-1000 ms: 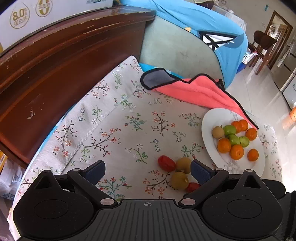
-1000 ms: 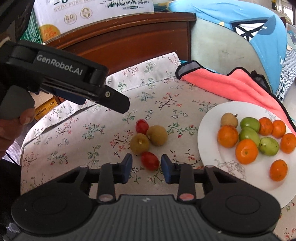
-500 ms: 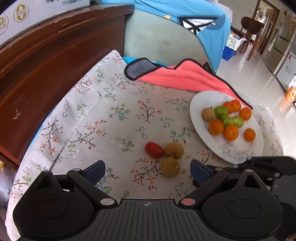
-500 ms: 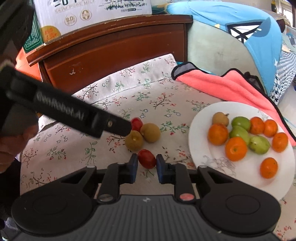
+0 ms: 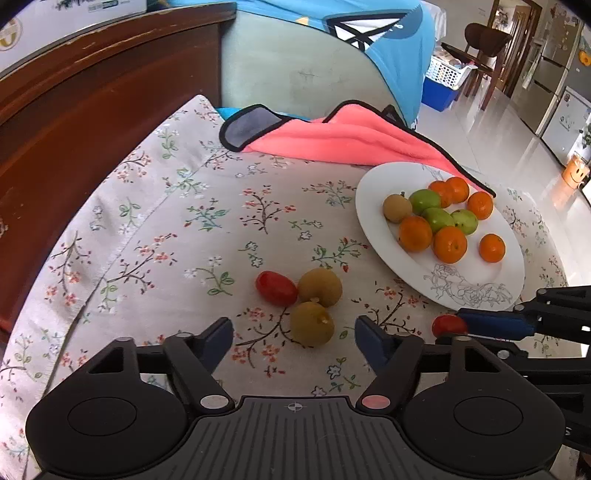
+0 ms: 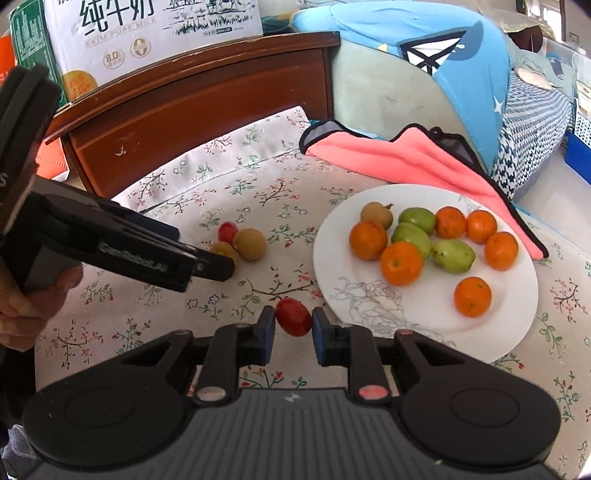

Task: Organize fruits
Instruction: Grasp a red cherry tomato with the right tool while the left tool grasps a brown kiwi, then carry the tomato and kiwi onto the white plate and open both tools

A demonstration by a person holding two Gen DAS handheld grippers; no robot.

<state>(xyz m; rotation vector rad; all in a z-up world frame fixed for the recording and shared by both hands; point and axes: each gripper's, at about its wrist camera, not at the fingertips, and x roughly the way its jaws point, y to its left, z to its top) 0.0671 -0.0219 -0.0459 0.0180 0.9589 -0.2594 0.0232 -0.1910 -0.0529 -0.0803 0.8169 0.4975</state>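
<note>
My right gripper (image 6: 293, 323) is shut on a red cherry tomato (image 6: 293, 316) and holds it just left of the white plate (image 6: 369, 306); the tomato also shows in the left wrist view (image 5: 447, 325). The plate (image 5: 373, 184) carries several oranges, green fruits and one brown fruit. My left gripper (image 5: 293, 332) is open, its jaws either side of a brown fruit (image 5: 312, 323). A second brown fruit (image 5: 320, 287) and another red tomato (image 5: 276, 288) lie just beyond on the floral cloth.
A pink towel (image 5: 343, 136) lies behind the plate. A dark wooden headboard (image 5: 92, 99) rises on the left, with a milk carton (image 6: 147, 33) on top. A blue and grey cushion (image 6: 424, 74) stands at the back.
My right gripper closed on the red tomato and carried it right, toward the plate. My left gripper moved in over the remaining fruits, still open.
</note>
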